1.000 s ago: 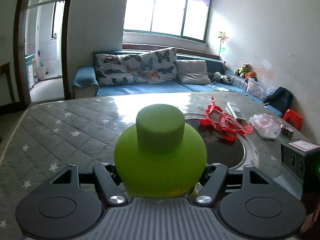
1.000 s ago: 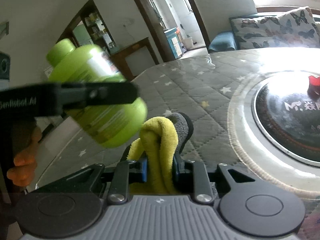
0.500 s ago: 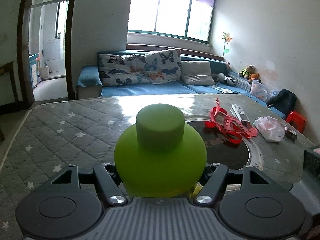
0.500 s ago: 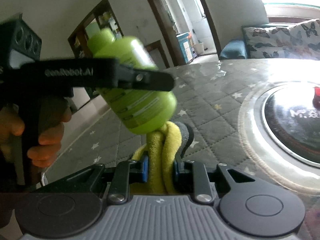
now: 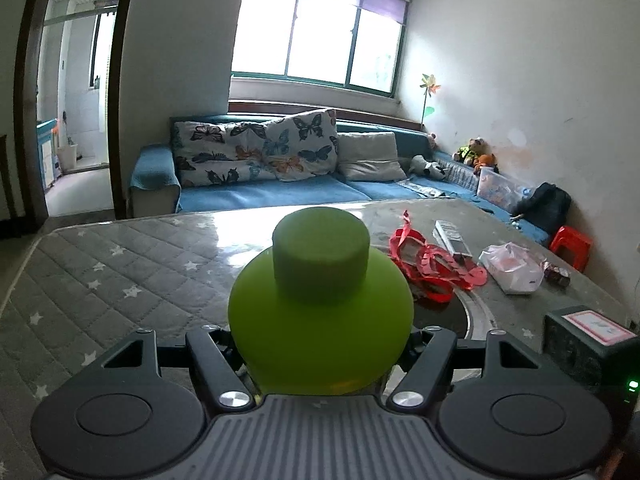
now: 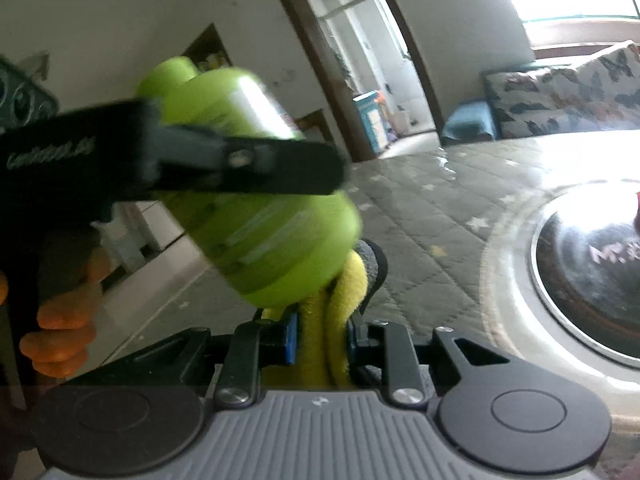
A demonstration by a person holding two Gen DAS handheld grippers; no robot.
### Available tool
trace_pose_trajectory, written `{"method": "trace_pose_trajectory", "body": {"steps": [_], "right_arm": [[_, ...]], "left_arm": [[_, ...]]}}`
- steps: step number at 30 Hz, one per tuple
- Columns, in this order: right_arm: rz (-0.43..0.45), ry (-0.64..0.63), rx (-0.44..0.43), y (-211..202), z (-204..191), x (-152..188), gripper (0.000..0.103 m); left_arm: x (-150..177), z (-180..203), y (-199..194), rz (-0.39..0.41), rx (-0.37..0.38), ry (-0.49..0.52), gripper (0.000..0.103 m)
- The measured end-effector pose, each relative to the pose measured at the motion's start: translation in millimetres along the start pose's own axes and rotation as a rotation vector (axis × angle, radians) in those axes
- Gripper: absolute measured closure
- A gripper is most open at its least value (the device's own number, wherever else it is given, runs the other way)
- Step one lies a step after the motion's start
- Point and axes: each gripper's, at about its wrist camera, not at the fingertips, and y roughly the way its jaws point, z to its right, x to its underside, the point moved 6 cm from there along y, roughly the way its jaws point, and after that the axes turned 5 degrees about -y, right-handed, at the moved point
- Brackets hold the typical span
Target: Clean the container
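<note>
Left gripper (image 5: 320,344), own camera view: grey ribbed housing centred at bottom edge, flanked by two black rounded plates, each with a raised circular disc. Two black linkage bars angle out from the housing; one bright silver screw head at the base of each. Triangular cut-outs in the outer black brackets.

Right gripper (image 6: 320,340), own camera view: same grey ribbed housing, small pale mark at its top centre, same black plates, discs and silver screws. Finger pads (image 6: 291,338) above the housing have blue edges.

Left gripper in the right-wrist view (image 6: 240,160): black body, blurred; pale lettering on its side, not legible. A bare hand (image 6: 60,320) below it; no sleeve visible.
</note>
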Motion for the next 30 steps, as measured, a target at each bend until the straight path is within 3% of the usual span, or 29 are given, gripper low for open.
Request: {"method": "trace_pose_trajectory", "body": {"steps": [6,12,19,27,30], "right_arm": [[-0.022,-0.028,-0.009,-12,-3,10,0.081],[0.012,0.033,0.07,-29,20,5,0.081],[-0.006,0.054,0.133,-4,37,-9,0.081],[-0.031,0.063,0.148,16,41,-13,0.076],[-0.028,0.062,0.159,11,42,-13,0.067]], "left_arm": [[4,-12,1,-0.005,-0.06,0.011,0.032],[19,-24,11,-0.048,-0.107,0.005,0.032],[40,-37,30,-0.103,-0.144,-0.006,0.032],[54,-51,40,-0.143,-0.164,-0.032,0.032],[59,-55,44,-0.159,-0.172,-0.036,0.032]]}}
